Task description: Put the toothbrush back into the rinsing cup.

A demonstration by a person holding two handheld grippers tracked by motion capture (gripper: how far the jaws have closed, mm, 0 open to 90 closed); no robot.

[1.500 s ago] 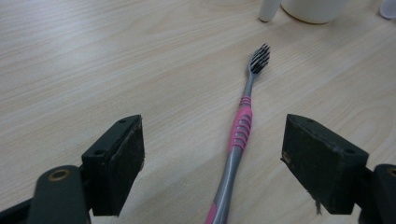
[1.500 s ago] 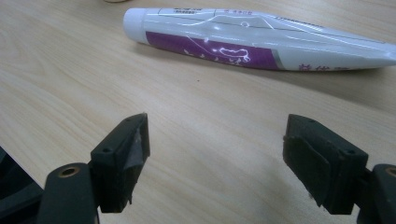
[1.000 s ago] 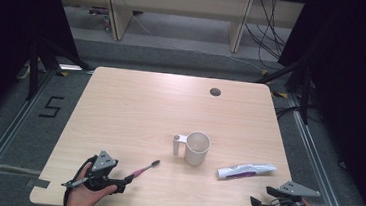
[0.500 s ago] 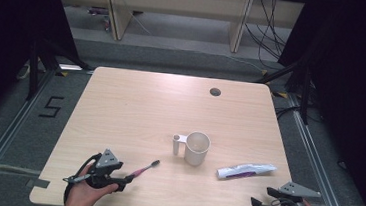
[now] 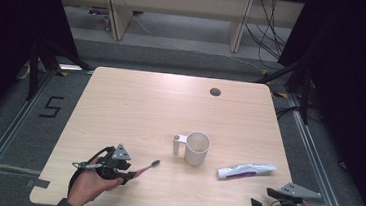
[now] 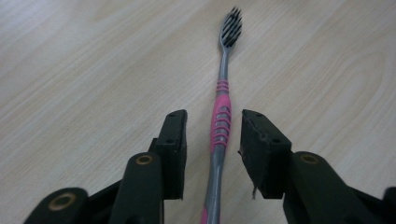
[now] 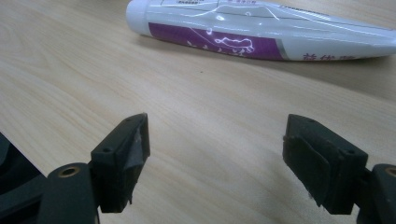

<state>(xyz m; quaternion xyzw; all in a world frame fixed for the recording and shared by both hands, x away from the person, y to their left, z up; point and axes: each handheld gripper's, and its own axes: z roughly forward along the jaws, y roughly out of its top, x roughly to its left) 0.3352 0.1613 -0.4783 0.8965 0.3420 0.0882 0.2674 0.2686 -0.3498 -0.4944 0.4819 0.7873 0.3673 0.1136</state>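
My left gripper straddles the toothbrush handle near the desk's front edge, jaws apart, not clamped; right gripper spread wide before the toothpaste.

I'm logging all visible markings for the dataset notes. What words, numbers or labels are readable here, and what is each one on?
"5": marked in black on the floor left of the table.
Toothpaste tube: purple characters at its right end and small dark print along its top edge, both too blurred to read.
Toothbrush between the left hand-held gripper jaws: no text.
Mug: no text visible.
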